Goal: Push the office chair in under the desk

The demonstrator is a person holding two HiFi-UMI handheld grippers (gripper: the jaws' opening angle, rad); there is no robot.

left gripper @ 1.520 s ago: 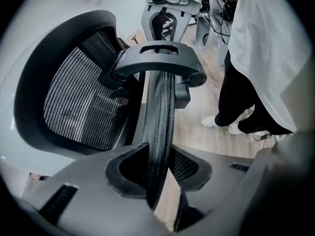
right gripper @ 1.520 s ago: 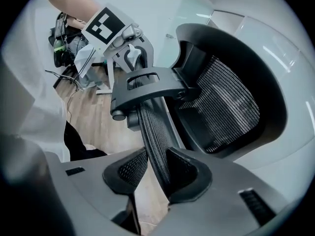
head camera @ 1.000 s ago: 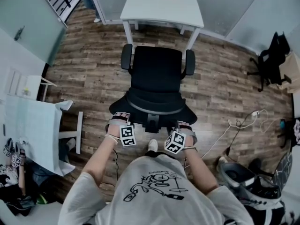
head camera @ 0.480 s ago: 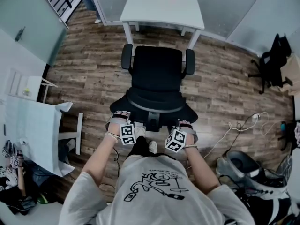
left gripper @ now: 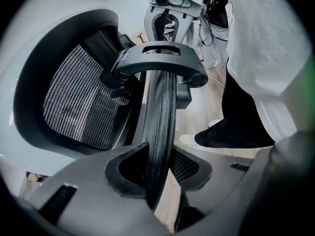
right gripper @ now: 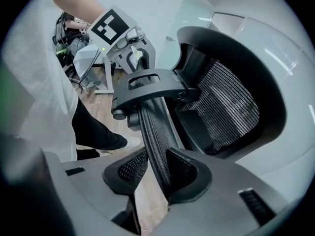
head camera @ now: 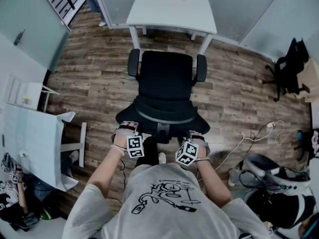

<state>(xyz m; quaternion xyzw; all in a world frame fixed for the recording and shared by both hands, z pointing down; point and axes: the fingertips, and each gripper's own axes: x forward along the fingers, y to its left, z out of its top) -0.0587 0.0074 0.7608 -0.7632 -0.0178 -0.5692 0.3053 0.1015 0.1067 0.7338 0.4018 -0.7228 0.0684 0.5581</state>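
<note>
Head view: office chair (head camera: 165, 83) dead centre, at 12 o'clock from the torso, seat turned toward the white desk (head camera: 172, 9) at the far 12 o'clock edge. Clear of the desk, a strip of wood floor (head camera: 89, 83) between them, so not yet under. Left gripper (head camera: 127, 129) at 7 o'clock of the chair and right gripper (head camera: 196, 136) at 5 o'clock, both up on the backrest rim (head camera: 164, 115). Left gripper view: clenched on the backrest rim, rim standing upright between the pads, mesh at 9 o'clock, a dark trouser leg (left gripper: 236, 127) at 3 o'clock. Right gripper view: likewise grasping the backrest rim, mesh at 2 o'clock, the same kind of dark leg at 9 o'clock. Step in hand, by judgement: the push itself, with most of the travel left. For a clean push: drive both grippers evenly toward 12 o'clock, hold the chair square to the desk, steer the armrests (head camera: 133, 62) between the desk legs (head camera: 133, 36). Uneven force likely to swivel the seat or veer the casters. Armrest clearance under the desktop: not readable from here.
</note>
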